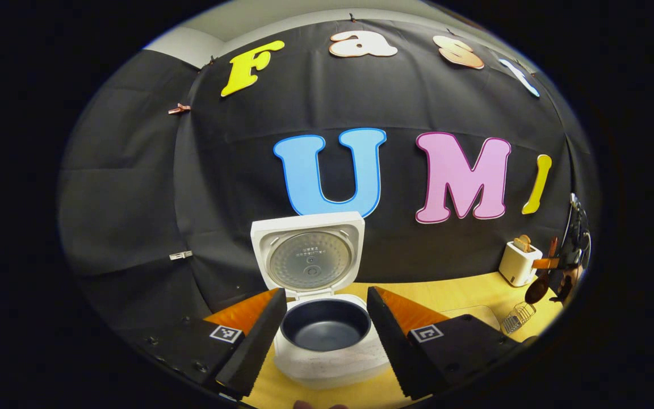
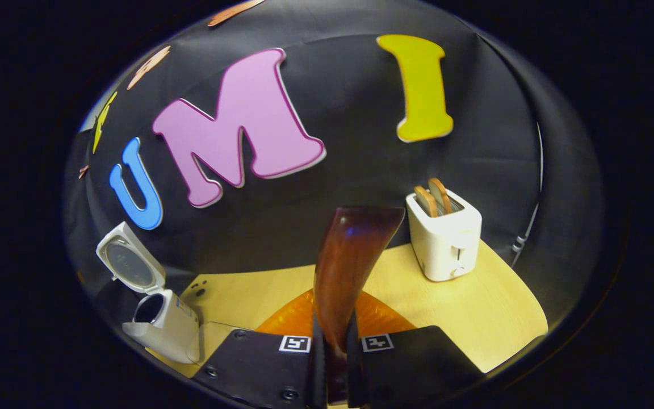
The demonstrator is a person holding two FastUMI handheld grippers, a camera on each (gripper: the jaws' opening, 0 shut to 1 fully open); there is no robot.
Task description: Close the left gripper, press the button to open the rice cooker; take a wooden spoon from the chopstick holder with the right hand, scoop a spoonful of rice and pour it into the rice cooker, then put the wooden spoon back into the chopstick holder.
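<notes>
Beside the toaster (image 2: 445,236), the right tongs (image 2: 332,363) are clamped on the wooden spoon (image 2: 349,267), well apart from the open rice cooker (image 1: 327,324). Left tongs (image 1: 322,346) stand apart. I judge scooping rice comes next: keep the bowl level, squeeze firm.

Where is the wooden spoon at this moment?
In the right gripper view, the wooden spoon is clamped in the right claw and stands up over the table, left of the toaster.
</notes>
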